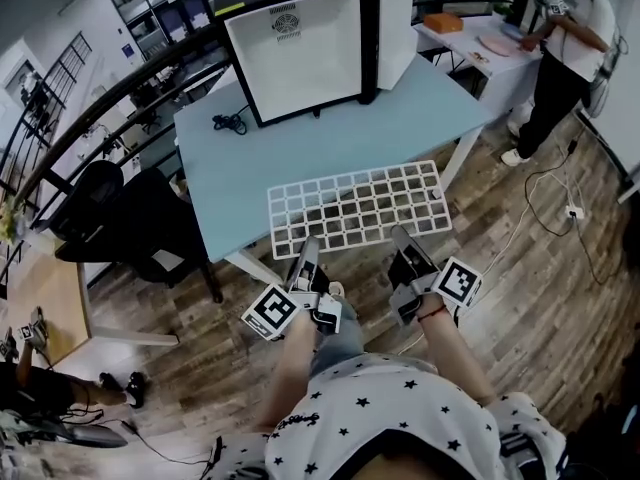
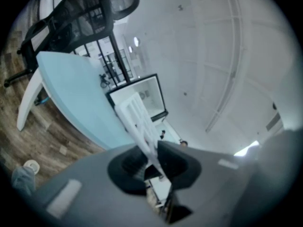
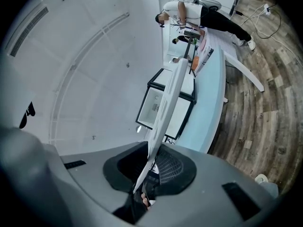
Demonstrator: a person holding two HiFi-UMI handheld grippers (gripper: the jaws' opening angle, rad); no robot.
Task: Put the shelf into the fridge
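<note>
A white grid shelf (image 1: 360, 206) is held flat above the front edge of the light blue table (image 1: 230, 168). My left gripper (image 1: 307, 252) is shut on the shelf's near edge at the left, and my right gripper (image 1: 405, 240) is shut on that edge at the right. In the left gripper view the shelf (image 2: 137, 122) runs edge-on between the jaws toward the fridge (image 2: 142, 96). The right gripper view shows the shelf (image 3: 165, 108) edge-on as well, with the fridge (image 3: 165, 103) behind it. The small black fridge (image 1: 300, 53) stands at the table's back, its door (image 1: 397, 28) swung open to the right and its white inside bare.
A black cable (image 1: 230, 122) lies on the table left of the fridge. A black office chair (image 1: 130, 218) stands at the table's left. A person (image 1: 565, 38) works at a white table (image 1: 480, 43) at the back right. Cables and a power strip (image 1: 573, 211) lie on the wooden floor.
</note>
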